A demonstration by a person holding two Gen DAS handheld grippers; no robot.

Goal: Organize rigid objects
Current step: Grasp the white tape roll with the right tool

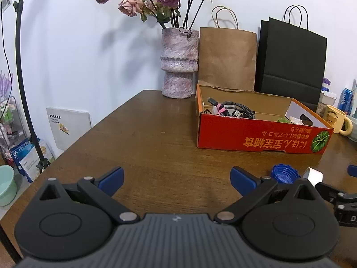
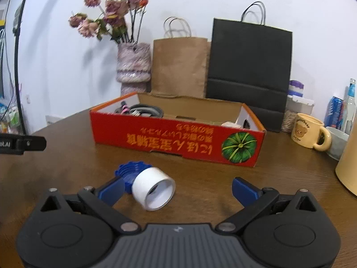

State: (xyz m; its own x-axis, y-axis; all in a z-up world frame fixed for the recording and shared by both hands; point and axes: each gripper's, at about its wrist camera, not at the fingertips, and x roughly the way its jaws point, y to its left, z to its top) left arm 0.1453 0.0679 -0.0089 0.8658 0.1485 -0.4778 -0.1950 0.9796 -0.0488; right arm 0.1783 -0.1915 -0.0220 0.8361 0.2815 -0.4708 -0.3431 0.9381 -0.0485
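The landmark is the red cardboard box (image 2: pixel 178 141), an open-topped tray with orange upside-down print and a green pumpkin picture on its near wall. It stands on the brown wooden table (image 2: pixel 279 178).

Task items outside the box:
- White tape roll (image 2: pixel 154 187): a short, smooth cylinder with a hollow core. It lies on its side in front of the box's near wall, open end tilted toward the right wrist camera.
- Blue cap (image 2: pixel 129 172): a round, ridged plastic piece with a scalloped edge. It lies flat, in front of the box and touching or just behind the roll; contact cannot be confirmed. In the left wrist view the blue cap (image 1: pixel 284 174) sits left of the tape roll (image 1: pixel 314 176).

Items inside the box:
- Coiled dark cables (image 1: pixel 236 110) with a pink tie occupy the box's left end.
- A white partition (image 1: pixel 305 116) and small pale items occupy its right end; details are too small to identify.

Gripper state:
- Left gripper (image 1: pixel 177 179): released, blue pads spread wide over bare table in front of the box, holding nothing.
- Right gripper (image 2: pixel 178 189): released, pads spread wide. The tape roll lies between them, close to the left pad (image 2: pixel 111 189).
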